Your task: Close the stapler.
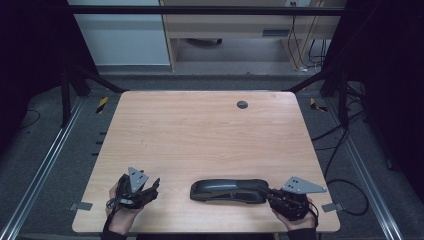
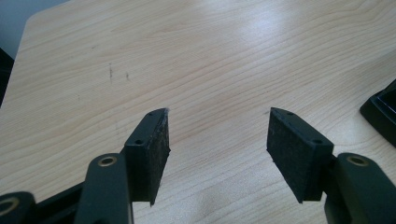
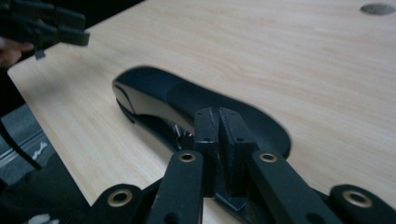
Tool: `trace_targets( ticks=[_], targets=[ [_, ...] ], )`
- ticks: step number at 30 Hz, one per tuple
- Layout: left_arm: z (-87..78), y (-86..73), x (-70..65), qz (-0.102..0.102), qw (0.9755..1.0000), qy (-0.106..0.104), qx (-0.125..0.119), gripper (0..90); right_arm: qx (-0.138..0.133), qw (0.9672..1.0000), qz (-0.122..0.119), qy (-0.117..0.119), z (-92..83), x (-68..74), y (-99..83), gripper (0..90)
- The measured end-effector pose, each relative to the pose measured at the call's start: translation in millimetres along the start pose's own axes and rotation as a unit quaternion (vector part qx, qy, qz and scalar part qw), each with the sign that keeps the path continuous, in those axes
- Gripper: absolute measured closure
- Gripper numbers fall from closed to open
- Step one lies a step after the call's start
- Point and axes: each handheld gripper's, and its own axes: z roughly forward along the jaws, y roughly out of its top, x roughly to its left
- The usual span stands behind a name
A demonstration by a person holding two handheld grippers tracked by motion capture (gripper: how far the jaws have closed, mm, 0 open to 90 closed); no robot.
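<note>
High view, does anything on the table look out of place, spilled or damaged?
Nothing stands out. The long black plastic stapler lies flat near the wooden table's front edge, with no spill or visible damage.

Place: a lab or test workshop.
Evidence: wooden bench point(image 1: 200, 130) with cable hole point(image 1: 242, 104), boxed in by a black metal frame point(image 1: 200, 10); floor rails point(image 1: 45, 160); loose cables point(image 1: 345, 185); hazard tape point(image 1: 102, 104).

A wooden table point(image 1: 200, 130) has a round grey grommet point(image 1: 242, 104).
</note>
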Motion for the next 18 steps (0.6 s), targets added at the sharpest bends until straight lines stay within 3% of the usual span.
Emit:
trace_targets(
  ticks=[6,13,15,18],
  targets=[
    [1.4,-0.5,0.1,0.002,1.0000,0.001,0.002,37.5,-0.035,0.9985,0.007,-0.041,-10.4,-11.8,3.0,69.1],
    [4.2,-1.7,1.3,0.004,1.0000,0.004,0.003,34.2,-0.062,0.9929,0.031,-0.097,-13.0,-38.9,0.2,32.6],
    [5.4,-2.5,1.9,0.005,1.0000,0.004,0.001,33.1,-0.062,0.9920,0.051,-0.097,-12.8,-50.2,-3.3,29.0],
    [7.9,-3.9,3.6,0.007,1.0000,-0.001,-0.001,31.0,-0.056,0.9891,0.070,-0.117,-13.6,-64.5,-9.7,25.8]
  ],
)
